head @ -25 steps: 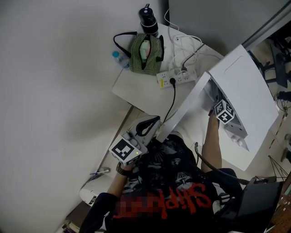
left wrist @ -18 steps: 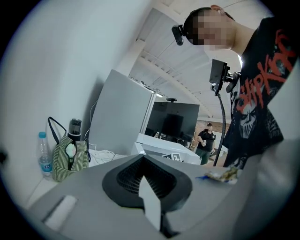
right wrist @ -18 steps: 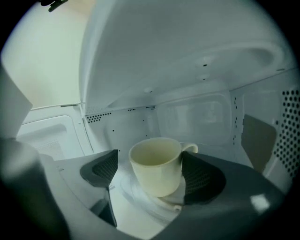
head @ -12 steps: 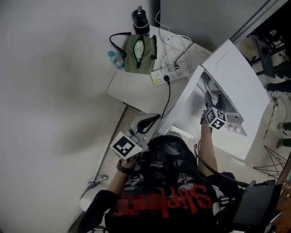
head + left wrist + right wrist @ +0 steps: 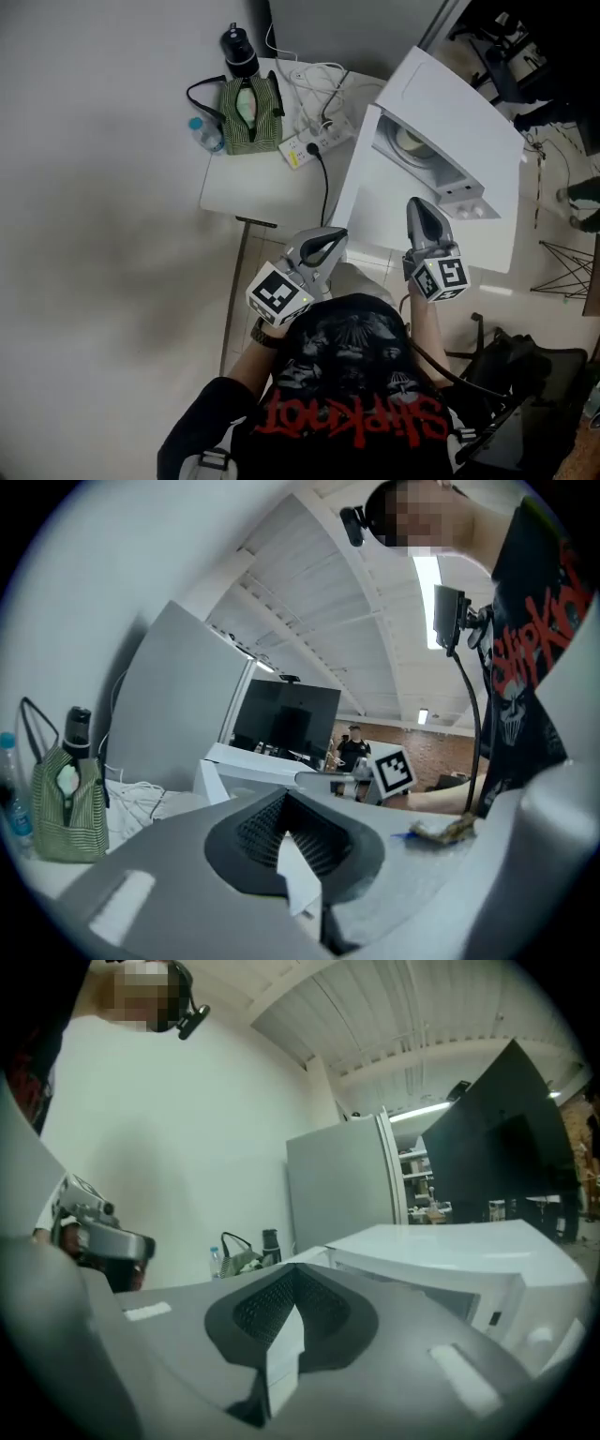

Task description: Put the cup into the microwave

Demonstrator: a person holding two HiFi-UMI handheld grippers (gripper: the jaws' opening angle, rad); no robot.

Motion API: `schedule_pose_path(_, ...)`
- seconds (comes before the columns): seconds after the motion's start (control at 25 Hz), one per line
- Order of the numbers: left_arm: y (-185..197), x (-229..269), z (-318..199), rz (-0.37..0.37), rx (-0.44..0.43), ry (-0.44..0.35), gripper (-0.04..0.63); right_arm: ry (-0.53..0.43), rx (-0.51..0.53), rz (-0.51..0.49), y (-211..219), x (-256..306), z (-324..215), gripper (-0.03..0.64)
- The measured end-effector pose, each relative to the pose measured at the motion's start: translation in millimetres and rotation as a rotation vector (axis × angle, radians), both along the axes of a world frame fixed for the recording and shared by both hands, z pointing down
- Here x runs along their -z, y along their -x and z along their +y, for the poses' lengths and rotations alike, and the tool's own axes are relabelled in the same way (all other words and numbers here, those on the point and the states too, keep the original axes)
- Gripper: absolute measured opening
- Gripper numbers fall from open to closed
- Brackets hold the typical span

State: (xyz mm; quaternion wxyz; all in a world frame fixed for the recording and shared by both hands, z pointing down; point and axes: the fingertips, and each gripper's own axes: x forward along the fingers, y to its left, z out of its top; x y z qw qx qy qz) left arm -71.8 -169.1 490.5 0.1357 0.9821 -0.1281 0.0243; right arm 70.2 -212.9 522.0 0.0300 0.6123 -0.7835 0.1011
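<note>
Right gripper (image 5: pixel 420 208) hangs outside the open microwave (image 5: pixel 469 103), jaws pressed together on nothing. Left gripper (image 5: pixel 330 240) is closed and empty too. What looks like the cup (image 5: pixel 410 141) sits inside: probably rigid, light and slick-walled, so pinch across its rim.

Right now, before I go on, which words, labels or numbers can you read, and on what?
"Slipknot": red print on the person's black T-shirt, upside down in the head view.
White power strip: markings too small to read.
Clear plastic water bottle: label too small to read.
White microwave: button panel shows nothing legible.
Left tool and right tool: marker cubes bear square patterns, no letters.
</note>
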Motion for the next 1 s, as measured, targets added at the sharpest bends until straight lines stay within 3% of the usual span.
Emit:
schedule_pose_path(0.36,-34.6,16.5,56.2,-0.002,-0.208,-0.088,0.000,-0.082,-0.038,0.060,8.2,76.6,103.5,0.000)
schedule_pose_path(0.56,-39.9,30.2,90.8,0.002,-0.198,-0.092,0.000,-0.117,-0.022,0.059,2.6,88.1,134.4,0.000)
schedule_pose_path(0.72,-48.6,30.8,113.3,-0.038,-0.160,-0.096,0.000,-0.157,0.026,0.065,-2.1,94.6,149.0,0.000)
schedule_pose_path(1.0,-119.8,33.8,190.9,-0.091,-0.136,-0.096,0.000,-0.215,0.059,0.027,-73.9,108.9,222.0,0.000)
